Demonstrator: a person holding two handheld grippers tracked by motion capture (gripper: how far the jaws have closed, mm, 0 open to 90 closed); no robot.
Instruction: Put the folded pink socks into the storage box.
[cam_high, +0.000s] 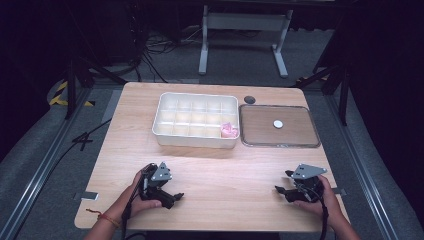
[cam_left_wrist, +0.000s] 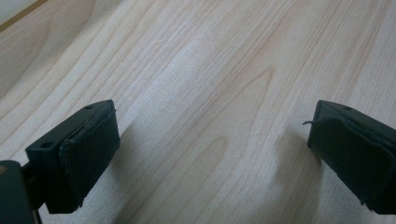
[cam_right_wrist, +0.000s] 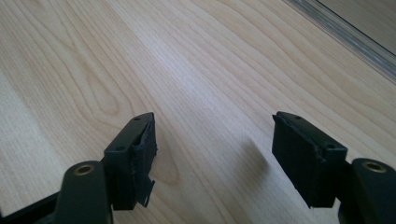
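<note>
Wooden table (cam_high: 210, 180): pale grain, bare under both my hands; it carries everything
White compartment box (cam_high: 172, 134): far middle of the table; a pink item (cam_high: 229, 130) lies in its near right cell
Metal-rimmed tray (cam_high: 300, 144): just right of the box; a small white disc (cam_high: 278, 123) rests on it
My left gripper (cam_high: 172, 197): near left, low over the wood; jaws spread wide, nothing between them
My right gripper (cam_high: 281, 190): near right; jaws apart, nothing between them

Pale wood-grain counter (cam_high: 220, 175), smooth with a soft sheen. White compartment box (cam_high: 196, 137) looks like matt plastic. Tray (cam_high: 280, 145) beside it: wood-look floor, shiny metal-like rim. Both tools, left (cam_high: 175, 196) and right (cam_high: 280, 190), wear matt black, scuffed pads.
</note>
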